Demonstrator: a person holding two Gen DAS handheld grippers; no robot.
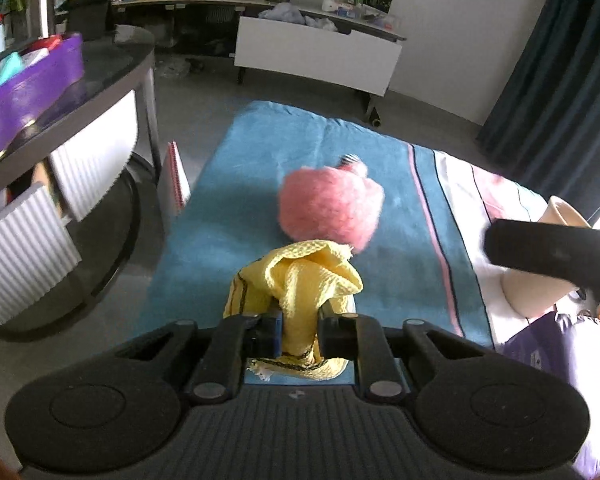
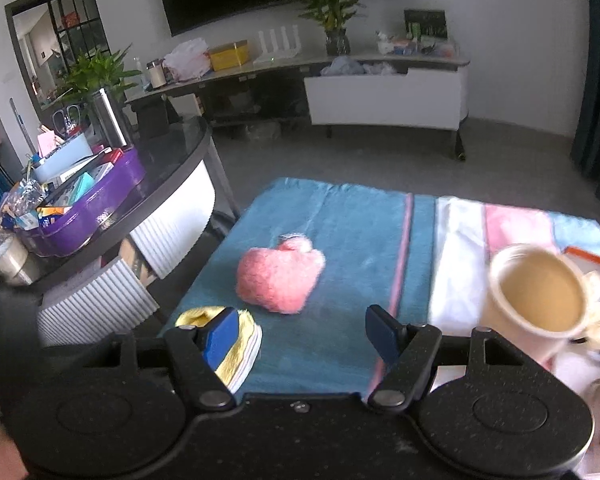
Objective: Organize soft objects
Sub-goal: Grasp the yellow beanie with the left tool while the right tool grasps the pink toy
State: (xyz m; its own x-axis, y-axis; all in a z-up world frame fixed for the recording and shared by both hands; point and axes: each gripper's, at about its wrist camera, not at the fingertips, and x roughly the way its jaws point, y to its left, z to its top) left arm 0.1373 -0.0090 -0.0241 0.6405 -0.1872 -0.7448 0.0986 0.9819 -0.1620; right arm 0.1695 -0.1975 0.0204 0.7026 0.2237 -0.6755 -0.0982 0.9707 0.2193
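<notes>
The left gripper [image 1: 298,330] clamps its jaws on the yellow cloth [image 1: 300,276] near the pink plush [image 1: 330,208], the right gripper [image 2: 300,330] has its jaws wide and empty; next probably lifting the cloth away.

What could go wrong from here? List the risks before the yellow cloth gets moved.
1. The left gripper is shut on a bunched fold of the yellow cloth; loose folds hang outside the pads, so it may slip or drag.
2. The pink fluffy toy lies just beyond the cloth and could get swept along the blue towel.
3. The open right gripper is close to the cream cup and might knock it.
</notes>
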